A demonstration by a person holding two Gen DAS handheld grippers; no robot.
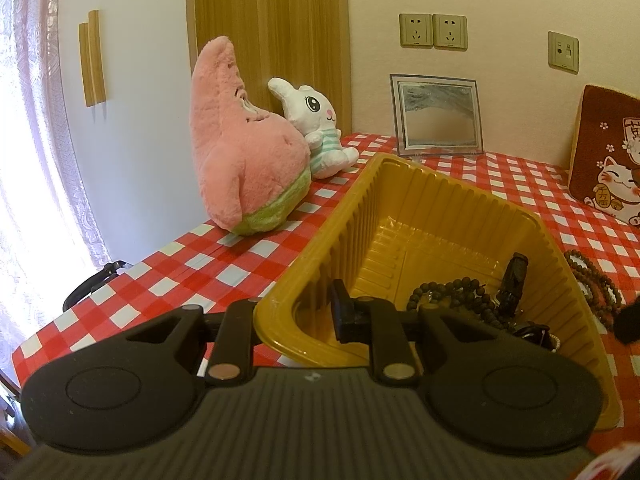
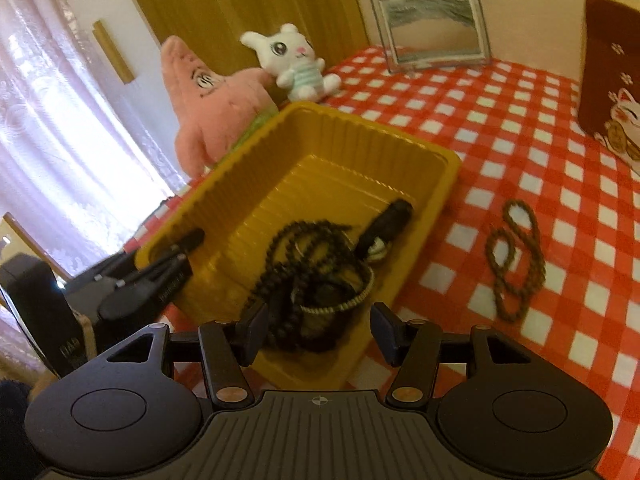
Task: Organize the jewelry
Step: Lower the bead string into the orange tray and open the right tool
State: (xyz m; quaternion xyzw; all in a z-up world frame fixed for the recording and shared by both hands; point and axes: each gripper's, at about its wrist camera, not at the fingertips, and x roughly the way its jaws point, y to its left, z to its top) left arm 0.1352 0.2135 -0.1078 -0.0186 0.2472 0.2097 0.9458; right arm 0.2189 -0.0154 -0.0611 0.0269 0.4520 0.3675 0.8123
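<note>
Your right gripper (image 2: 318, 334) hangs released over the tray (image 2: 420, 142). The brown bead strand (image 2: 516, 260) lies on the cloth right of frame center, long axis near-vertical, closer to the R arm. Left gripper (image 1: 294, 316) clamps the tray's wall.

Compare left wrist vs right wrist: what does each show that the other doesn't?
Left wrist only: two wall sockets and the left gripper with one finger either side of the yellow tray wall.

Right wrist only: the right gripper, open above the tray's near end, and the whole brown bead string on the tablecloth.

Both: tray with dark beads, pink plush, white bunny, picture frame.
</note>
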